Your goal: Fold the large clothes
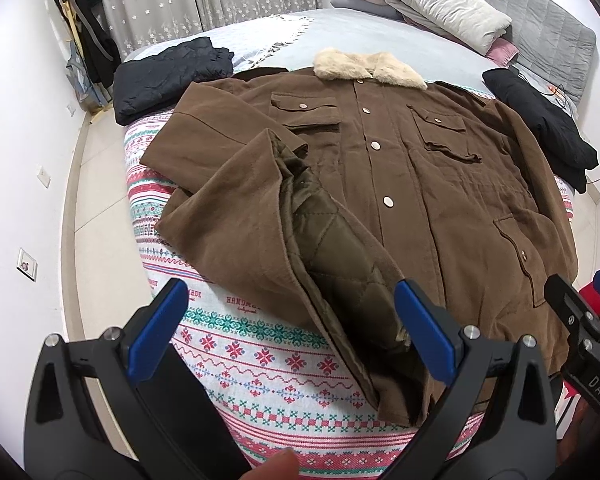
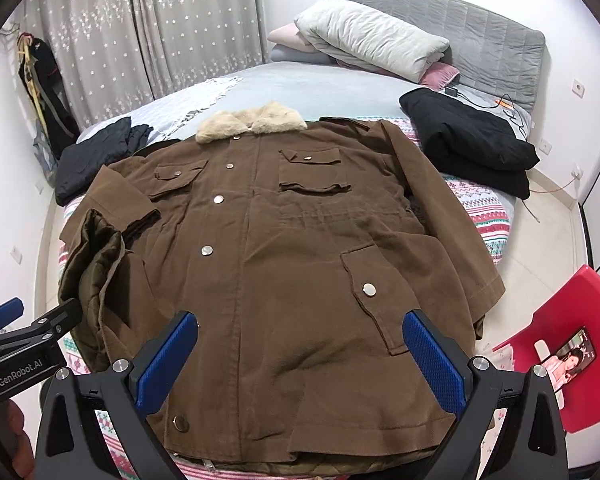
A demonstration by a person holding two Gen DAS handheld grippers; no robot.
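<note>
Both claws, left claw (image 1: 292,332) and right claw (image 2: 300,360), gape wide and empty above the brown coat (image 2: 300,240).

The coat (image 2: 292,240) looks like matt brown cloth with a furry collar (image 2: 252,122), shiny metal snaps (image 2: 218,199) and quilted lining (image 1: 332,248).

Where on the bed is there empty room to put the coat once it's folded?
Bare grey sheet between the fur collar and pillows. Crowded: brown coat mid-bed, black clothes piles at left and right.
</note>
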